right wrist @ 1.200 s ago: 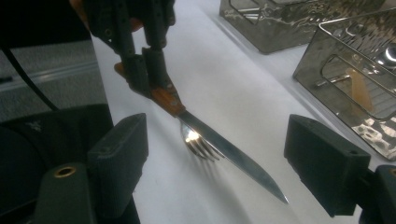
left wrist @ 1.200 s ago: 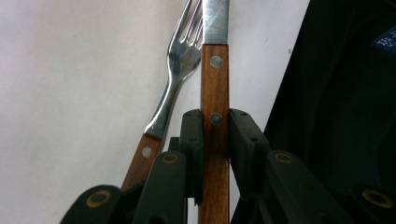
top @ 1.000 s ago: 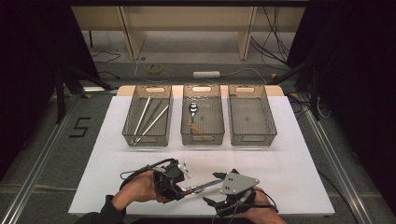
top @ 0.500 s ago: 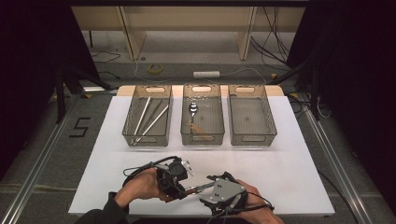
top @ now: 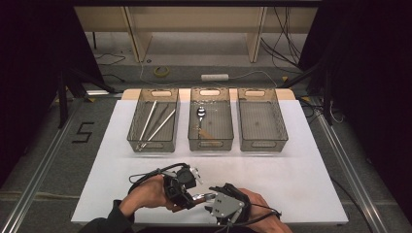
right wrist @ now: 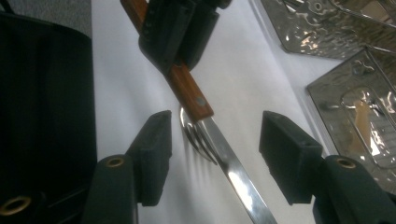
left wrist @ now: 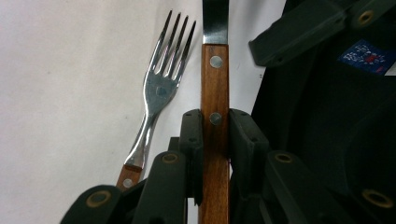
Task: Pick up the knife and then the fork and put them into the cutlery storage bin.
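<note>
Right gripper view: the right gripper (right wrist: 215, 158) has just been narrowing its jaws, yet they stand apart around the knife (right wrist: 224, 158) blade and fork (right wrist: 196, 135) tines, pressing on neither; a handover looks near (my guess). Against the frames a second back, it has edged toward the left gripper (left wrist: 210, 135), which clamps the knife's wooden handle just above the white table (top: 301, 160); both hands lie low at the near edge.

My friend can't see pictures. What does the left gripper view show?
The left gripper pinches a wooden-handled knife by its handle, blade pointing away. A fork lies beside it on the white table.
</note>
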`<state>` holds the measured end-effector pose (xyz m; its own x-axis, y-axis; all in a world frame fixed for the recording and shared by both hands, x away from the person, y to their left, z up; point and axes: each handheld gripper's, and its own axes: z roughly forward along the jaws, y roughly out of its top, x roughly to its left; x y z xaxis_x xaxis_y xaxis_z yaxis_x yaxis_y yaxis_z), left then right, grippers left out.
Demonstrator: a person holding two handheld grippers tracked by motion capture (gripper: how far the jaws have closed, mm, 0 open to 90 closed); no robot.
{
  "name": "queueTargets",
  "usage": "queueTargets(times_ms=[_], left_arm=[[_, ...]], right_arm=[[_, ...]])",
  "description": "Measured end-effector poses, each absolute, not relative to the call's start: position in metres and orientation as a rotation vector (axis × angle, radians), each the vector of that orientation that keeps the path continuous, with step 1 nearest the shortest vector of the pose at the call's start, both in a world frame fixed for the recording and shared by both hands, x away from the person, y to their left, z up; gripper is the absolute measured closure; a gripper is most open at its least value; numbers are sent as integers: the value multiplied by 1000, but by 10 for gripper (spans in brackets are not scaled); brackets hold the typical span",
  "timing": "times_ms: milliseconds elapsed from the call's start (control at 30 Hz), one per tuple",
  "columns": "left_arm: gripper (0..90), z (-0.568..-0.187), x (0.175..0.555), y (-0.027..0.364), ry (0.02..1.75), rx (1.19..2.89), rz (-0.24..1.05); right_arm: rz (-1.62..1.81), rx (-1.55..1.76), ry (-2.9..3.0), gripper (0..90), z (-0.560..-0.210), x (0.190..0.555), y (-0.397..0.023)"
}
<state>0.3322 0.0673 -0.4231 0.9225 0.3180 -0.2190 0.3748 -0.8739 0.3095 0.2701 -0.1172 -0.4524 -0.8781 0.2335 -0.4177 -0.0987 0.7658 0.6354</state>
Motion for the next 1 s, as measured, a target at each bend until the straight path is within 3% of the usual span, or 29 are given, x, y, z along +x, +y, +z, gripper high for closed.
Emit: queueTargets(times_ms=[1000], left_arm=[[754, -420, 328, 61, 456, 2732, -294]], right_arm=[[706, -257, 2429, 762, -466, 258, -94]])
